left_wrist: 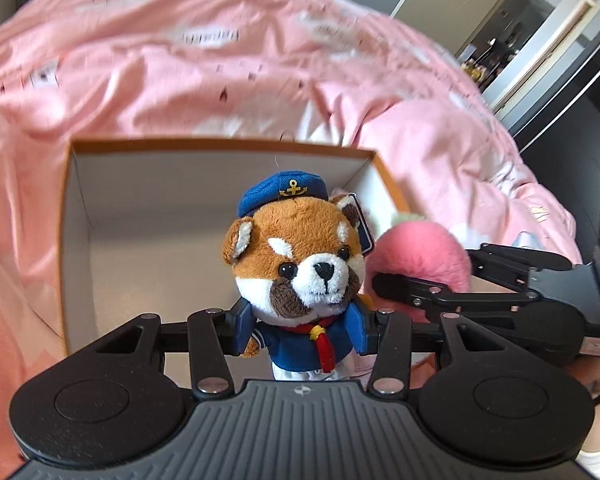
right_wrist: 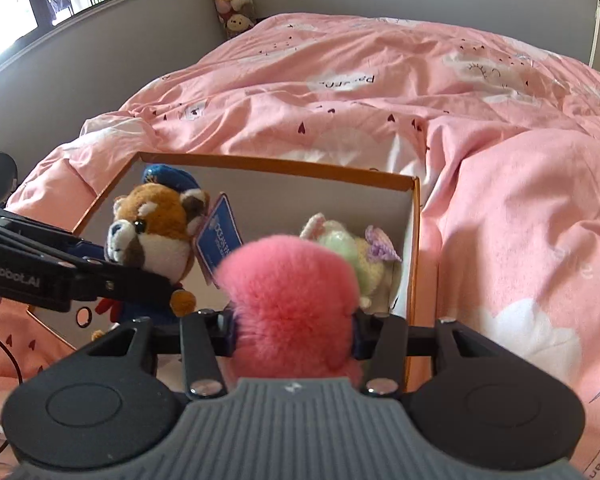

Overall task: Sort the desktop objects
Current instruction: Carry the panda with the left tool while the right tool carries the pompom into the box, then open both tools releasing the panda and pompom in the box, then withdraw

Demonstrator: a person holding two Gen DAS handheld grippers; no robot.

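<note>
Left gripper (left_wrist: pixel 303 330) clamped on the sailor red panda plush (left_wrist: pixel 300 264), upright above the orange-rimmed box (left_wrist: pixel 220 145), right gripper (right_wrist: pixel 294 332) squeezing the pink fluffy ball (right_wrist: pixel 290 292) just beside it over the same box.

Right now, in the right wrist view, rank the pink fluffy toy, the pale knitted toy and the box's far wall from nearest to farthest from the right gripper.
1. Pink fluffy toy: between the right gripper fingers.
2. Pale knitted toy: just behind it, inside the box, right side.
3. Box's far wall: behind both toys.
</note>
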